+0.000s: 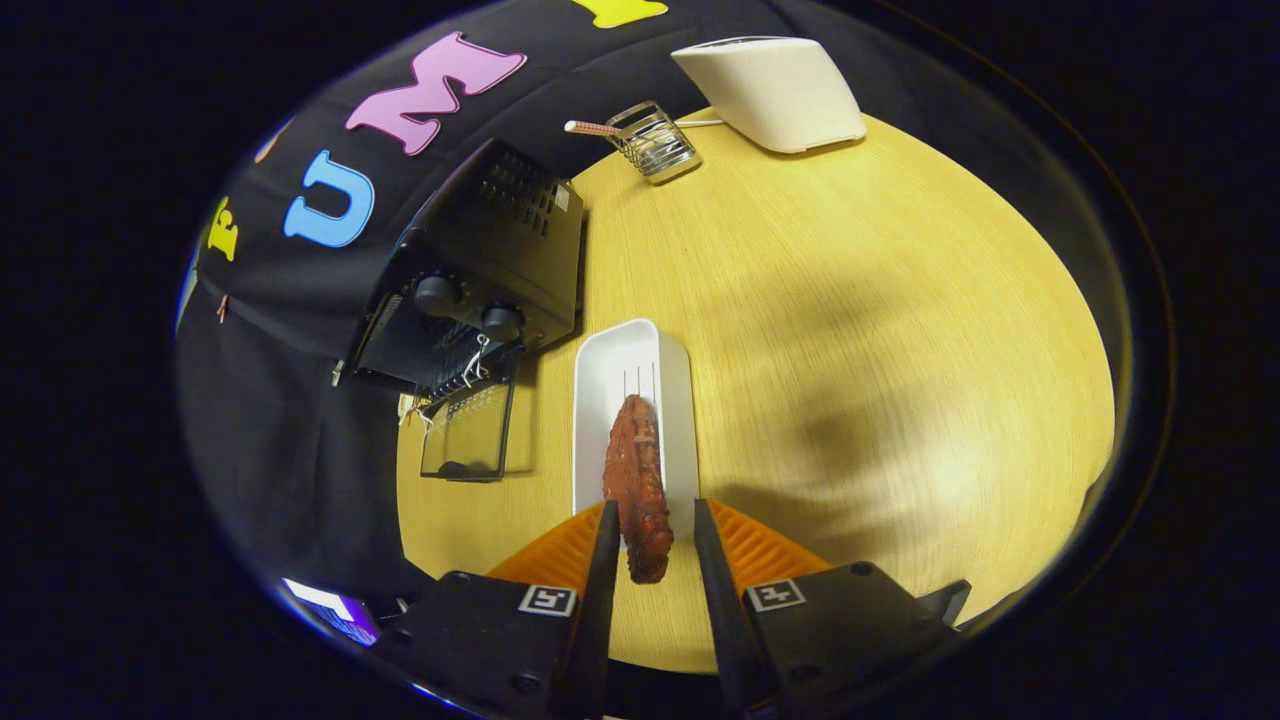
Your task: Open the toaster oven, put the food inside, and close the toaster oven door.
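— How is the gripper [650, 530]?
— I see it high over the table [850, 300], fingers narrow, pinching the meat [636, 480].
— The meat's axis?
— Toward 12 o'clock, above the tray [625, 360]. Oven [480, 270] at 10, door down.

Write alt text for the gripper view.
The tongs hold a reddish-brown piece of meat between the fingers above a white tray on a round wooden table. Beside the tray stands a black toaster oven, its glass door already open.
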`<state>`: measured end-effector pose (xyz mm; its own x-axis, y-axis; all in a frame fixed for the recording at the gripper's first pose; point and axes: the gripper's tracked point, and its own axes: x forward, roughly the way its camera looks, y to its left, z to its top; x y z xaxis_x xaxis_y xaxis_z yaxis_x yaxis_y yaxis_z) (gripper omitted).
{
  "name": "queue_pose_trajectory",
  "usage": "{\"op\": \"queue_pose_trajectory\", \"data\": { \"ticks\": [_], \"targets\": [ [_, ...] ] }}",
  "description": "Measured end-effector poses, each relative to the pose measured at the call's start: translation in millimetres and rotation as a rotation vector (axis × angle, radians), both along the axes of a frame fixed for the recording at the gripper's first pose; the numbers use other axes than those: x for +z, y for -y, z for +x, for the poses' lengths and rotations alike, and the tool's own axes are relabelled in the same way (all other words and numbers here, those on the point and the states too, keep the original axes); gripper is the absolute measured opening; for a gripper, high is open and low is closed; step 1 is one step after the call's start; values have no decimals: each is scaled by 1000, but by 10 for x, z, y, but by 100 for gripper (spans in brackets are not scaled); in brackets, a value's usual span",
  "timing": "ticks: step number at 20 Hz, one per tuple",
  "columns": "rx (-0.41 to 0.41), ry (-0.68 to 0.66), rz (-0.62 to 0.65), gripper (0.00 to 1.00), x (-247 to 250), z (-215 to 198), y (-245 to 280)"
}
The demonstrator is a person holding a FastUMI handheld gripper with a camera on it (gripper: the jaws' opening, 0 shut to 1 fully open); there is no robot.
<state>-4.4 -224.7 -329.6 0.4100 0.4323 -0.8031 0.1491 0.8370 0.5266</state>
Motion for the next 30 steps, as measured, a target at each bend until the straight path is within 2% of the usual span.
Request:
{"op": "queue_pose_trajectory", "data": {
  "ticks": [2,3,5,8,11,20,23,27,30],
  "targets": [
    [-10,-32,22,46,-14,-11,0],
    [-34,-25,35,39,41,30,28],
    [-29,-47,55,23,-10,40,4],
    [-23,-54,79,22,-32,28,0],
    [-8,-55,96,16,-8,2,-11],
    [-73,-33,137,14,314,48,58],
    [-65,4,121,14,513,42,43],
    [-61,51,93,14,770,5,-55],
    [-87,73,105,14,1010,-4,-257]
  ]
}}
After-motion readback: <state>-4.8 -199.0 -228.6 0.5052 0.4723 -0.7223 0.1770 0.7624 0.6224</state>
